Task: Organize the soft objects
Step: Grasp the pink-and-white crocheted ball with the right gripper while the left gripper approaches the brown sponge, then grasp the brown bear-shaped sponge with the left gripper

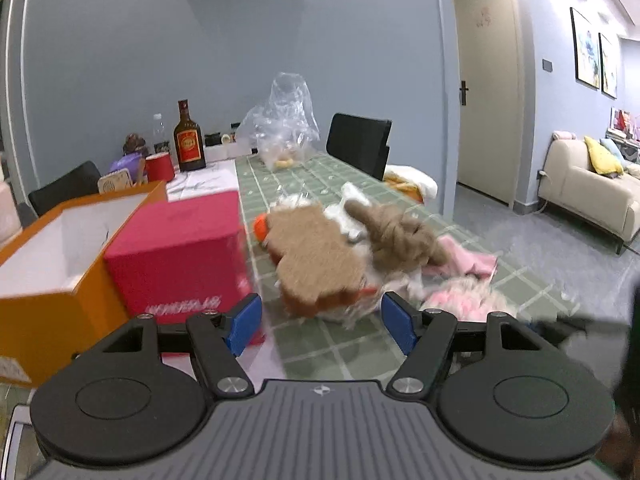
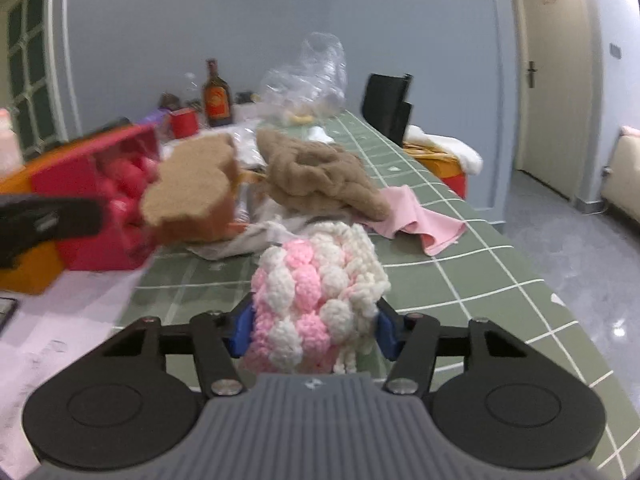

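Note:
A heap of soft things lies on the green checked tablecloth (image 1: 332, 352). A brown toast-shaped plush (image 1: 316, 260) lies just ahead of my left gripper (image 1: 322, 322), which is open; its blue pads stand clear on either side of the plush's near edge. Behind it are a tan knotted plush (image 1: 400, 240) and a pink cloth (image 1: 468, 260). My right gripper (image 2: 313, 332) is shut on a pink and white knitted piece (image 2: 320, 280), with a pad pressing each side. From the right wrist, the toast plush (image 2: 192, 188) and the tan plush (image 2: 320, 176) lie farther back.
A red box (image 1: 180, 248) and an open orange box (image 1: 60, 248) with a white inside stand at the left. At the far end are a dark bottle (image 1: 189, 140), a red cup (image 1: 160, 166) and a clear plastic bag (image 1: 284, 120). A black chair (image 1: 360, 140) stands at the table's right edge.

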{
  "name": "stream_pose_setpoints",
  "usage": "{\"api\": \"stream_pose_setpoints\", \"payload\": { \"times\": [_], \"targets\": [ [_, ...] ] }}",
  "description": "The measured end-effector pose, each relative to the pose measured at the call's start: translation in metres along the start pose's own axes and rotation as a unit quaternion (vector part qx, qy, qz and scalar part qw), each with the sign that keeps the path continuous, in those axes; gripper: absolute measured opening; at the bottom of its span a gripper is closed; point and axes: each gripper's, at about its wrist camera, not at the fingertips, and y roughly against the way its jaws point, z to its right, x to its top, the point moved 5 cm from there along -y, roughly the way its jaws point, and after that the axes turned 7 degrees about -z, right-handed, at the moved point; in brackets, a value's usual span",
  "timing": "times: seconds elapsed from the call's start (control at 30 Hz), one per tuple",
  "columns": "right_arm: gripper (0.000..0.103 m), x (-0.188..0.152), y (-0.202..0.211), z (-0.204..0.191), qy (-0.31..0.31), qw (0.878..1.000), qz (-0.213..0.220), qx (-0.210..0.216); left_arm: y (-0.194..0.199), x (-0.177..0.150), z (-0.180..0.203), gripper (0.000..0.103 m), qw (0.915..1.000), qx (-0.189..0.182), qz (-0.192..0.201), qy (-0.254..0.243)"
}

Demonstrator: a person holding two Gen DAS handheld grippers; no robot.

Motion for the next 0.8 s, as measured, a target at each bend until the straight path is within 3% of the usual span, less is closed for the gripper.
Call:
{"api": "stream_pose_setpoints", "payload": {
  "times": [0.13,0.33,0.5,0.67,0.8],
  "targets": [
    [0.058,0.004,0.013,0.006,-0.010,1.000,0.025,-0.013,-0.020,0.011,0.020,0.082,0.9998,-0.019,0.002,-0.005],
    [0.058,0.000,0.017,0.029,-0.034,0.999,0.025,-0.023,-0.063,0.016,0.036,0.083,0.9985,0.050,-0.021,-0.007],
    [0.058,-0.002,0.017,0.042,-0.043,0.998,0.019,-0.035,-0.080,0.022,0.034,0.083,0.9947,0.098,-0.024,0.020],
    [0.059,-0.004,0.009,0.045,-0.046,0.998,0.014,-0.041,-0.096,0.027,0.019,0.086,0.9885,0.133,-0.044,0.056],
    [0.060,-0.006,0.001,0.046,-0.045,0.998,0.011,-0.050,-0.108,0.028,0.007,0.087,0.9855,0.134,-0.058,0.086]
  ]
}}
